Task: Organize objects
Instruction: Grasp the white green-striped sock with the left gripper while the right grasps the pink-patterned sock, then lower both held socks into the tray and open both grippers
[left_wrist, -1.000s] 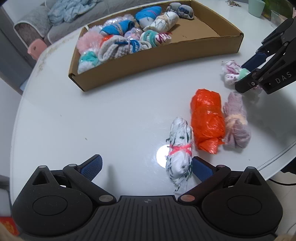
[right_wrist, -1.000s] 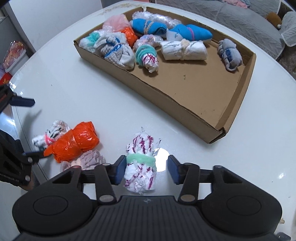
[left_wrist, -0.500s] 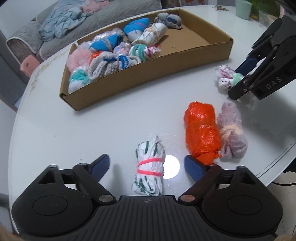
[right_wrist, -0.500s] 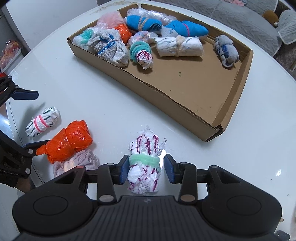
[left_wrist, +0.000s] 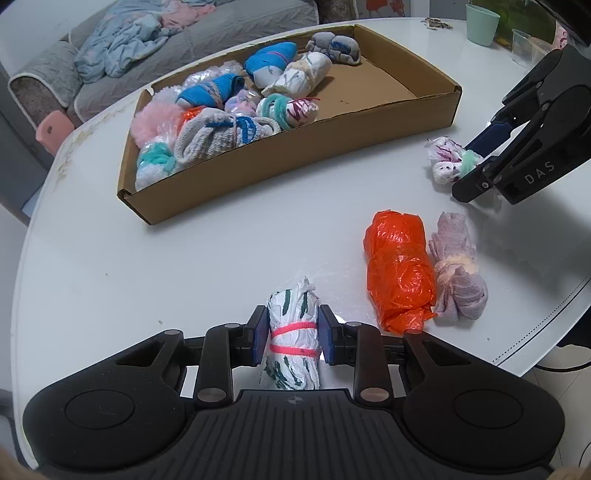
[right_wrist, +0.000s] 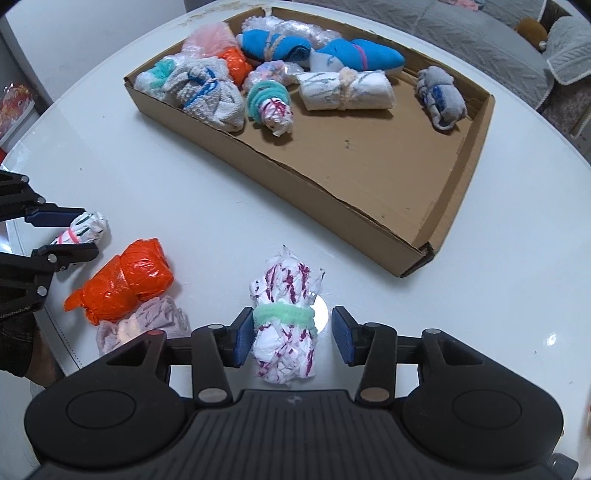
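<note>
My left gripper (left_wrist: 293, 338) is shut on a white bundle with green marks and a pink band (left_wrist: 293, 306), which lies on the white table. My right gripper (right_wrist: 293, 339) straddles a white-and-purple bundle with a green band (right_wrist: 284, 295). Its jaws are opening: the left pad still touches the bundle and the right pad stands clear of it. An orange plastic bundle (left_wrist: 399, 266) and a lilac cloth bundle (left_wrist: 458, 284) lie side by side between the two grippers. The cardboard box (right_wrist: 332, 192) beyond holds several rolled bundles at its left end.
The right part of the box floor (right_wrist: 369, 155) is bare cardboard. A mint cup (left_wrist: 482, 24) stands at the far table edge. A grey sofa with clothes (left_wrist: 122, 44) is behind the table. The table's near edge (left_wrist: 546, 332) runs close to the lilac bundle.
My left gripper went from wide open to shut around the pink-banded bundle, which now sits centred between its pads. The right gripper's right pad has drawn away from its bundle.
</note>
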